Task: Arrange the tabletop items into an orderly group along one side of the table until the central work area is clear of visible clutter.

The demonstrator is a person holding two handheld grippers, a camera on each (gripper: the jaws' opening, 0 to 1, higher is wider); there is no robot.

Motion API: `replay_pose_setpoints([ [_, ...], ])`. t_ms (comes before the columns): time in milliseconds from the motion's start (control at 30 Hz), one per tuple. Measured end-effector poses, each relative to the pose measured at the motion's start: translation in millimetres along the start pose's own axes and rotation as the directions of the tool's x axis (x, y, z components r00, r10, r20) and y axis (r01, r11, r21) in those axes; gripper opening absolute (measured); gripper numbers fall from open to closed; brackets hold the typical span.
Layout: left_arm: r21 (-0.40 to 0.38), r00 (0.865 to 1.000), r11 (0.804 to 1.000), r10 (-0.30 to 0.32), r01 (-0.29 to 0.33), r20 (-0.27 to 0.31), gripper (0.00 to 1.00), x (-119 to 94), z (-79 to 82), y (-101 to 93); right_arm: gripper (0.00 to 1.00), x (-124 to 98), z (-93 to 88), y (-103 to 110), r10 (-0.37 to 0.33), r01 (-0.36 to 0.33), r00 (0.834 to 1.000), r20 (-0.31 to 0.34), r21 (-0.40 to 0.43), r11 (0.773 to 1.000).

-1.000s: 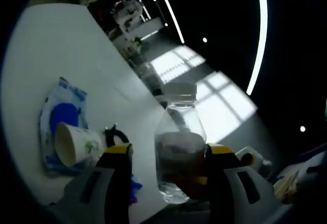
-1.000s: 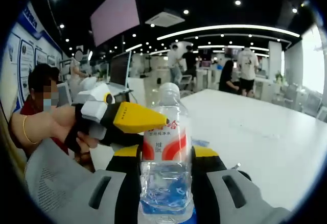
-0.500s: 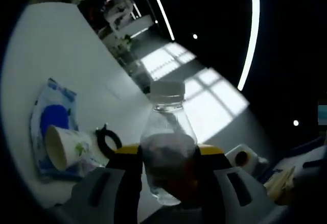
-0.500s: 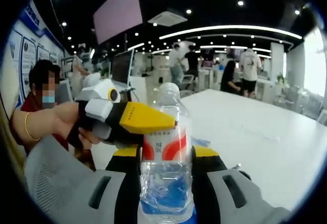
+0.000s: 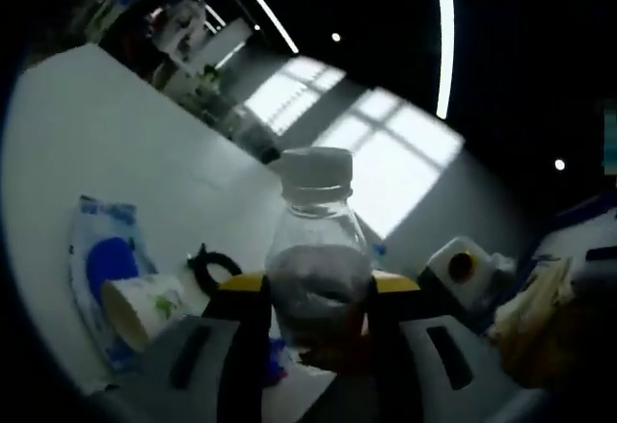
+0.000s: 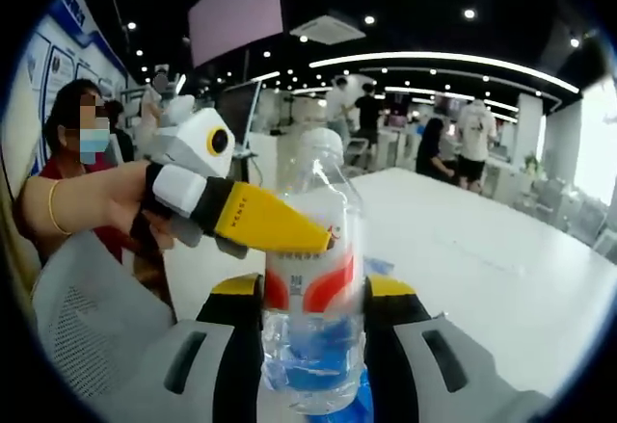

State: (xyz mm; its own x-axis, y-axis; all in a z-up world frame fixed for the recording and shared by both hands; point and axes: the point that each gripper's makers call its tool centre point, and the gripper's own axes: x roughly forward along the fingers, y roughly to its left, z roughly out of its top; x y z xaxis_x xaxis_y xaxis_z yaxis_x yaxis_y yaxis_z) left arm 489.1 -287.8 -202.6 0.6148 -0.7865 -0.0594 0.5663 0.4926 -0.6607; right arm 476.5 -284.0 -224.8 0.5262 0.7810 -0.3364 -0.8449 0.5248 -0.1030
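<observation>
Two bottles are clamped, one per tongs. Left gripper view: the left tongs (image 5: 307, 300) grasp a clear white-capped bottle (image 5: 316, 250) with dark contents, raised above the white surface (image 5: 116, 144), where a paper cup (image 5: 140, 305) lies tipped on a blue packet (image 5: 101, 264). Right gripper view: the right tongs (image 6: 312, 298) grip a red-labelled water bottle (image 6: 313, 293), partly filled; the left tongs' yellow tip touches it.

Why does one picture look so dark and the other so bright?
Left gripper view: it faces bright windows, so the bottle in the jaws is backlit, dim and soft, with the table pale and tilted. Right gripper view: evenly lit by ceiling lights; the red-labelled water bottle is sharp, and straight lines bend near the edges.
</observation>
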Motion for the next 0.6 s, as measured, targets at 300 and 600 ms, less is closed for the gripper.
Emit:
replay_pose_setpoints([
  [300, 0.096, 0.999, 0.995, -0.015, 0.02, -0.052, 0.34, -1.5, 4.2, -2.5, 0.41, 1.5, 2.5, 2.5, 0.02, -0.02, 1.0, 0.016, 0.037, 0.999],
  [600, 0.262, 0.991, 0.961, -0.06, 0.09, -0.121, 0.34, -9.4, 10.1, -11.5, 0.41, -0.2, 11.7, 13.1, 0.123, -0.131, 0.988, 0.098, 0.085, 0.988],
])
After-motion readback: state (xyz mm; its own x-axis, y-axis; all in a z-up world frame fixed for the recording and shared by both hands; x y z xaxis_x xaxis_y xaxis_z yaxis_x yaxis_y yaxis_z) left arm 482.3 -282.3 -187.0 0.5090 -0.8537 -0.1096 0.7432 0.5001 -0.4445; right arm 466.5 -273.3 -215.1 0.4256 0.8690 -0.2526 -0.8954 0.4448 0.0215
